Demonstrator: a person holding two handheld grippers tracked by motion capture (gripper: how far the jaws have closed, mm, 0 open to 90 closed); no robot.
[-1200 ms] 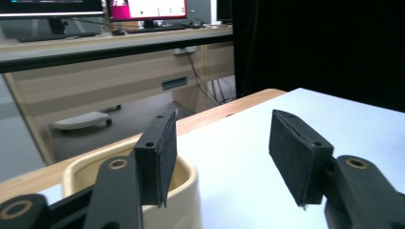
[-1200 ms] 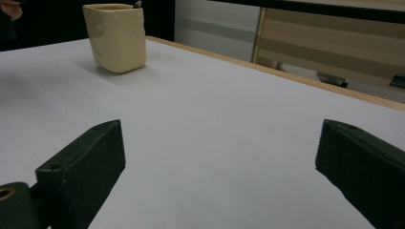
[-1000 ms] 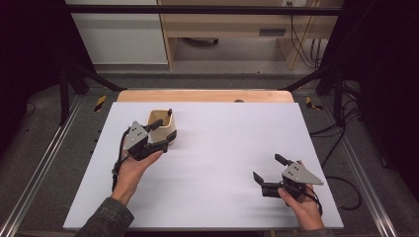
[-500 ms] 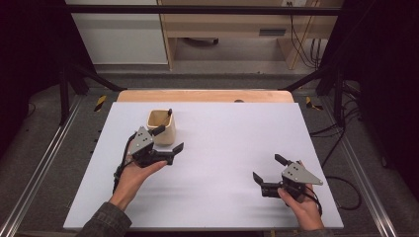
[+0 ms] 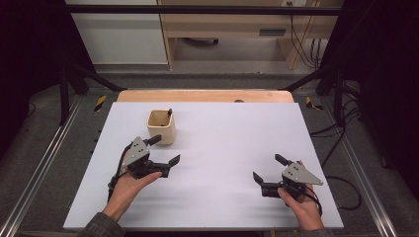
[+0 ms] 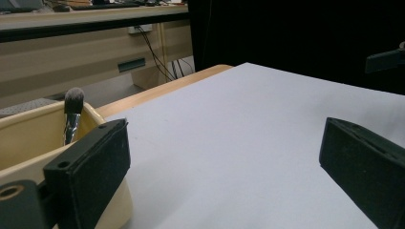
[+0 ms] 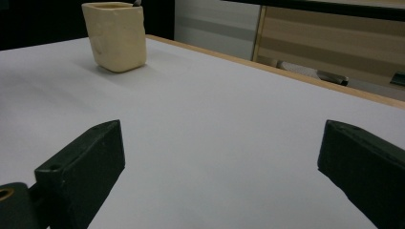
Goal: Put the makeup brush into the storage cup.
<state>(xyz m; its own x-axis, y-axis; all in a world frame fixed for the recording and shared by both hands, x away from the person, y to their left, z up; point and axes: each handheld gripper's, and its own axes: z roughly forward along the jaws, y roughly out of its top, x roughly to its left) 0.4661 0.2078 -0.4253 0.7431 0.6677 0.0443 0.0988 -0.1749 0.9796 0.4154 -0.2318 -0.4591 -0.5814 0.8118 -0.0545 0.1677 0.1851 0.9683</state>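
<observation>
We have just let go of the cup (image 5: 161,126): our left hand-held gripper (image 5: 163,149) sits just beside it on the table (image 5: 222,148), its jaws have just been opening, and nothing lies between them now. In the left gripper view one black pad (image 6: 88,169) stands right against the cup's cream wall (image 6: 28,143), near enough that we cannot tell whether it brushes the side, while the other pad is well apart over bare table. So we judge the placing step done and the retreat in hand.

The cup stands upright on the far left part of the white table, with a brush (image 5: 167,116) leaning inside it, bristle end up; the left gripper view shows its dark tuft (image 6: 74,100) above the rim.

Our right hand-held gripper (image 5: 269,170) rests near the front right of the table, well apart from the cup, jaws spread wide and empty. Its own view looks across bare table to the cup (image 7: 114,36) in the distance.

For the next move we judge that the left gripper should draw clear without nudging the cup, since the near pad is so close to the wall that a sideways slip could tip it or shift it. If the brush is wanted next, we need to come from above, line the wide jaws up on the handle, and close gently
</observation>
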